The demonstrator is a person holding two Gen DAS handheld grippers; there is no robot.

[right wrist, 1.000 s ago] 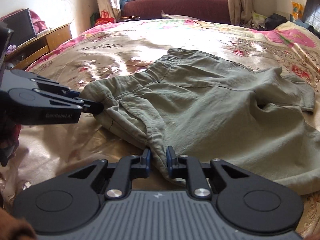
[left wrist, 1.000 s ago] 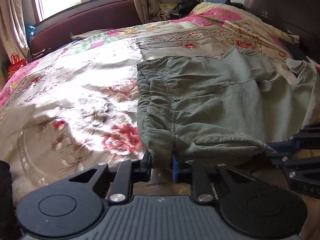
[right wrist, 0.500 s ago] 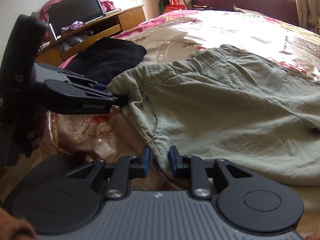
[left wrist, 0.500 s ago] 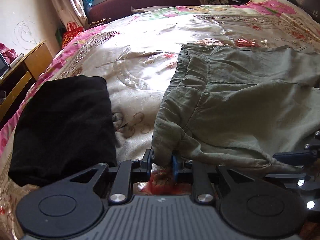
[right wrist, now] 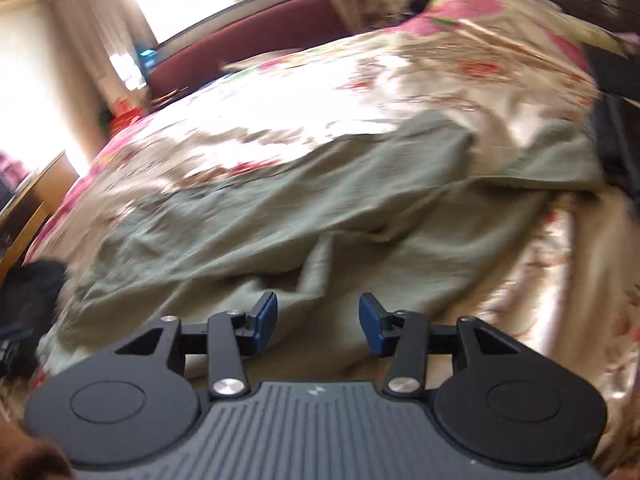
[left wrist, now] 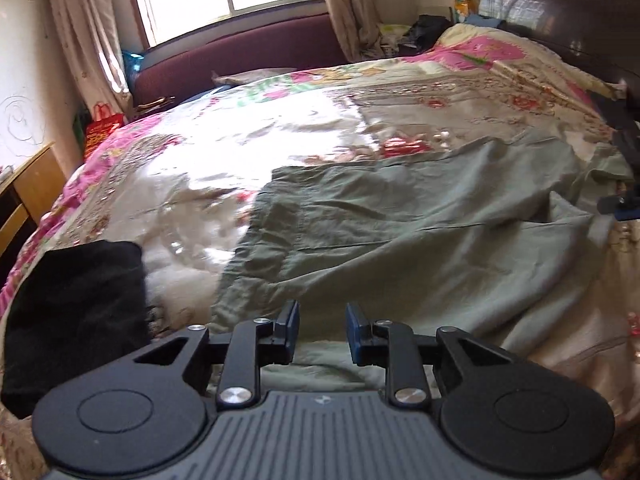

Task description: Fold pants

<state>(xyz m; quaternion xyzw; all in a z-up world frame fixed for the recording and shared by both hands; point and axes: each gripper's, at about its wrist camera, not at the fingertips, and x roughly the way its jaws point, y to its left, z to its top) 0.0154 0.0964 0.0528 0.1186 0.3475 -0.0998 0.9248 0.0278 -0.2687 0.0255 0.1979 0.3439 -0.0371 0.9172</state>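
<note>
The olive-green pants [left wrist: 400, 232] lie spread and rumpled on the floral bedspread [left wrist: 248, 148]; they also show in the right wrist view [right wrist: 320, 216], blurred. My left gripper [left wrist: 322, 326] is open and empty, hovering over the near edge of the pants. My right gripper [right wrist: 318, 322] is open and empty, above the pants' near edge, wider apart. Part of the right gripper shows at the right edge of the left wrist view [left wrist: 624, 204].
A folded black garment [left wrist: 76, 312] lies on the bed's near left corner, also in the right wrist view [right wrist: 32, 292]. A wooden cabinet [left wrist: 28, 188] stands left of the bed. A dark headboard [left wrist: 568, 12] is at the right, a maroon sofa [left wrist: 240, 56] under the window.
Both grippers have let go of the pants' waistband and opened. The pants now lie on the bed, and both grippers have pulled back and swung toward the right.
</note>
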